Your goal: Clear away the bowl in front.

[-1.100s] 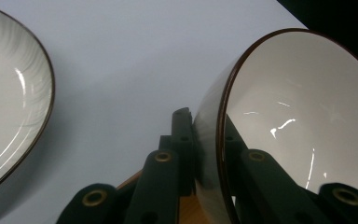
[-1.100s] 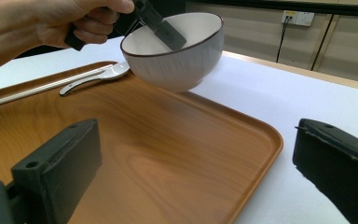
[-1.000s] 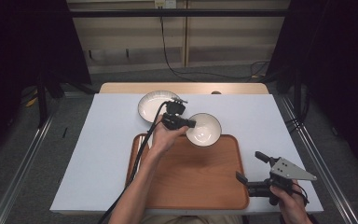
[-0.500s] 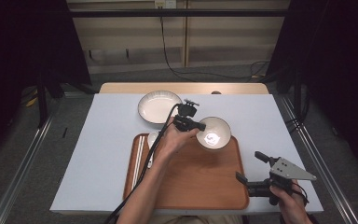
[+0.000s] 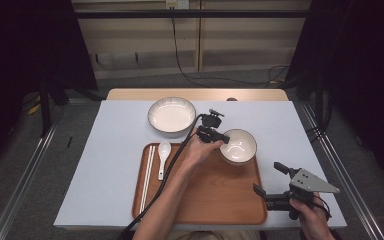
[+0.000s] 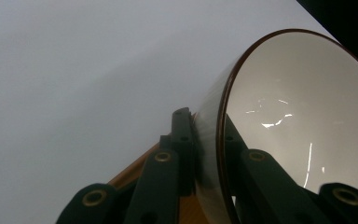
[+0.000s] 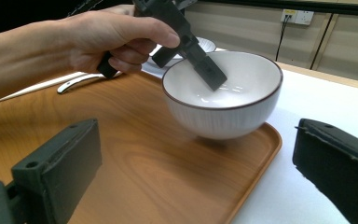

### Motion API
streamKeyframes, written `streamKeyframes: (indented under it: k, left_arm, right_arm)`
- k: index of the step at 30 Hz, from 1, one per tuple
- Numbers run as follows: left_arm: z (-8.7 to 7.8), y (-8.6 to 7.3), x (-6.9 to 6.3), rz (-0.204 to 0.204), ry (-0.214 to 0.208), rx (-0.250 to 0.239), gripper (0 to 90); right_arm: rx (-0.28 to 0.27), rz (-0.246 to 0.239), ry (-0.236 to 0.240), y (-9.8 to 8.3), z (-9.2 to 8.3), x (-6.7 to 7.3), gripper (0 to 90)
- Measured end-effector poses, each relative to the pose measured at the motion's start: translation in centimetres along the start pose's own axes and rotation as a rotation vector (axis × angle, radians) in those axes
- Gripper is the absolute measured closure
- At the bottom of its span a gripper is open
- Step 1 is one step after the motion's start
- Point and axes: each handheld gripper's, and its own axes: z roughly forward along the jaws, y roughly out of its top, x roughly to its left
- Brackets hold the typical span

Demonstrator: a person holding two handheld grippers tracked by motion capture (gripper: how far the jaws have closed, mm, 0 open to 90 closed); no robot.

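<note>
A white bowl [image 5: 238, 146] with a dark brown rim is over the far right corner of the wooden tray [image 5: 215, 200]. My left gripper [image 5: 219, 140] is shut on the bowl's left rim, one jaw inside and one outside. In the left gripper view the bowl wall [image 6: 298, 116] runs between the jaws. In the right gripper view the bowl [image 7: 223, 93] sits low over the tray [image 7: 121, 168]; I cannot tell whether it touches. My right gripper [image 5: 270, 178] stands open by the tray's near right corner, nothing between its jaws.
A wide white plate [image 5: 171, 114] lies on the white tablecloth behind the tray. On the tray's left side lie a white spoon [image 5: 163, 152] and a pair of chopsticks [image 5: 147, 175]. The table's right edge is close to my right hand.
My left gripper has carried the bowl to the right and a little lower, over the tray's far right corner. The right gripper has stayed where it was.
</note>
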Motion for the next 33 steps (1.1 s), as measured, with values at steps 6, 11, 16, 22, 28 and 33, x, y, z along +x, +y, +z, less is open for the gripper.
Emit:
streamKeyframes:
  k: [6,11,16,22,28,33]
  left_arm:
    - [0.7,0.1,-0.3,0.009,-0.010,0.013,82.2]
    - [1.3,-0.1,-0.2,0.016,0.000,0.028,82.1]
    - [1.6,0.0,-0.7,0.042,0.052,0.039,82.6]
    - [2.0,0.0,-0.7,0.056,0.050,0.027,81.9]
    - [2.3,0.1,-0.9,0.091,0.062,0.021,81.0]
    - [2.3,-0.1,-0.7,0.100,0.039,0.017,79.0]
  right_arm:
    - [0.003,0.002,-0.001,0.0,-0.1,0.0,0.7]
    - [0.002,-0.003,0.002,0.0,0.0,0.0,0.7]
    - [0.003,-0.002,-0.002,0.0,0.1,0.1,0.7]
    - [0.003,-0.005,0.004,0.0,0.0,0.0,0.7]
    - [0.002,-0.009,-0.002,0.0,0.0,0.1,0.7]
    - [0.007,-0.009,-0.003,0.0,0.0,0.1,0.7]
